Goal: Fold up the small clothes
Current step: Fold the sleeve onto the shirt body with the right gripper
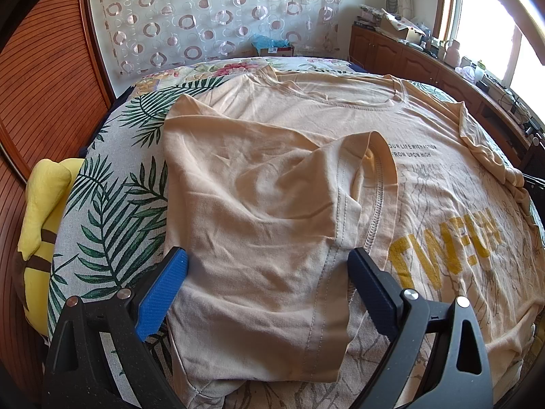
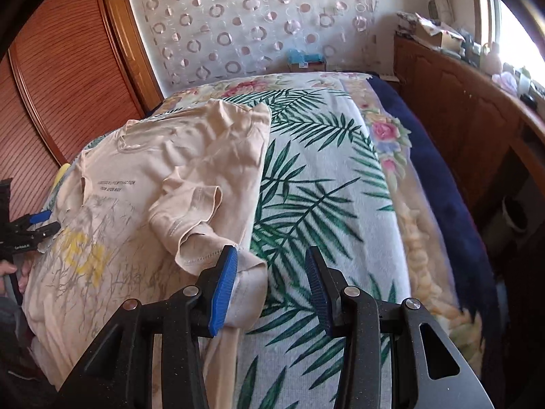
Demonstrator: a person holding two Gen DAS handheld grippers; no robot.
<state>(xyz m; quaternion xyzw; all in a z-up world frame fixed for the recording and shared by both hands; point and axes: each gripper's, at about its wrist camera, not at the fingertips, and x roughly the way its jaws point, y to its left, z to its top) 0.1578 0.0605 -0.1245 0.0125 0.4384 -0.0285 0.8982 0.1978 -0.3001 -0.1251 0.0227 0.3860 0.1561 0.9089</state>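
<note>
A peach T-shirt (image 1: 391, 129) with yellow letters lies front up on the bed. Its left side and sleeve (image 1: 259, 211) are folded over onto the chest. My left gripper (image 1: 267, 269) is open, its blue pads either side of that folded part near the sleeve hem, not gripping it. In the right wrist view the shirt (image 2: 143, 177) lies to the left, its right sleeve (image 2: 190, 218) folded inward. My right gripper (image 2: 270, 272) is open over the bedspread, its left pad beside the sleeve's loose edge. The left gripper (image 2: 44, 223) shows at the far left edge.
The bed has a palm-leaf bedspread (image 2: 323, 177) and a dark blue blanket (image 2: 442, 184) along its right side. A yellow plush toy (image 1: 37, 211) lies at the bed's left edge. A wooden cabinet (image 1: 425, 64) with clutter runs along the right. Wooden wardrobe doors (image 1: 44, 78) stand left.
</note>
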